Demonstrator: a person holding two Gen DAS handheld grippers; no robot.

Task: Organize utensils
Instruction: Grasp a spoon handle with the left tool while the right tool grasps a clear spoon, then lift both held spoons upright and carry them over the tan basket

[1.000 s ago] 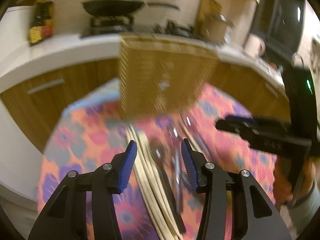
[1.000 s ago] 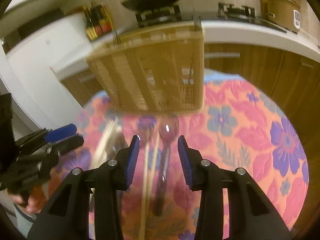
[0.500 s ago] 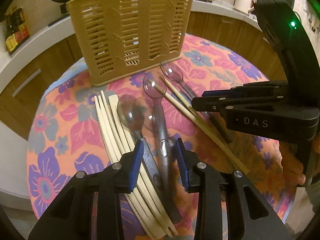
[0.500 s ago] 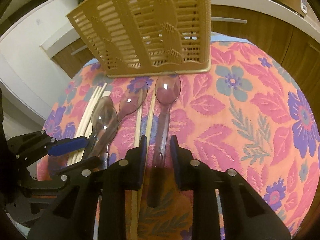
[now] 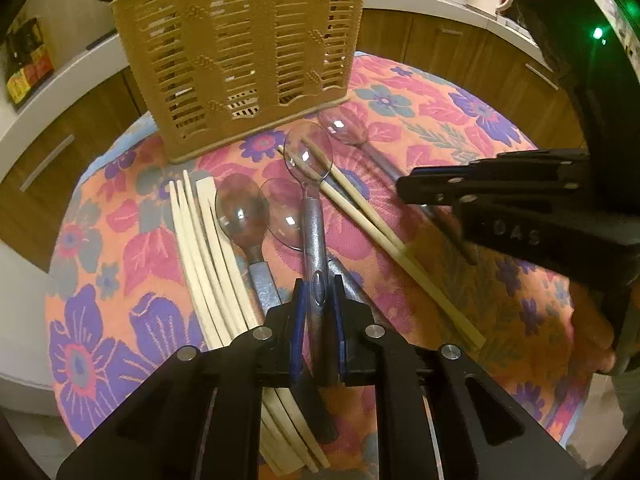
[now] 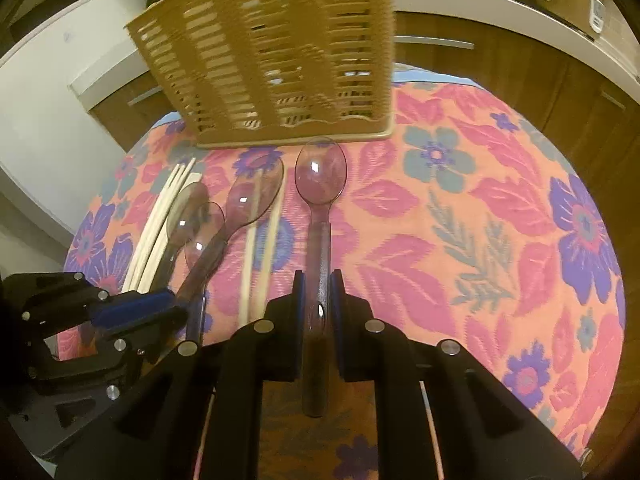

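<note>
On the cloth-covered counter (image 5: 460,120), the slotted basket (image 5: 244,52) stands at the far side, with the utensils lying nearer. In the left wrist view, a bundle of chopsticks (image 5: 204,248) lies farthest left, then three spoons (image 5: 244,216) side by side. To their right a chopstick pair (image 5: 372,224) runs diagonally, and another spoon (image 6: 320,192) lies rightmost.

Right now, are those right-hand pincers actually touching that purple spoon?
Touching. The right wrist view shows the right gripper with both blue pads pressed against the handle of the purple spoon, no gap on either side.

basket (image 6: 276,60) blurred, chopsticks (image 5: 280,432) partly hidden
</note>
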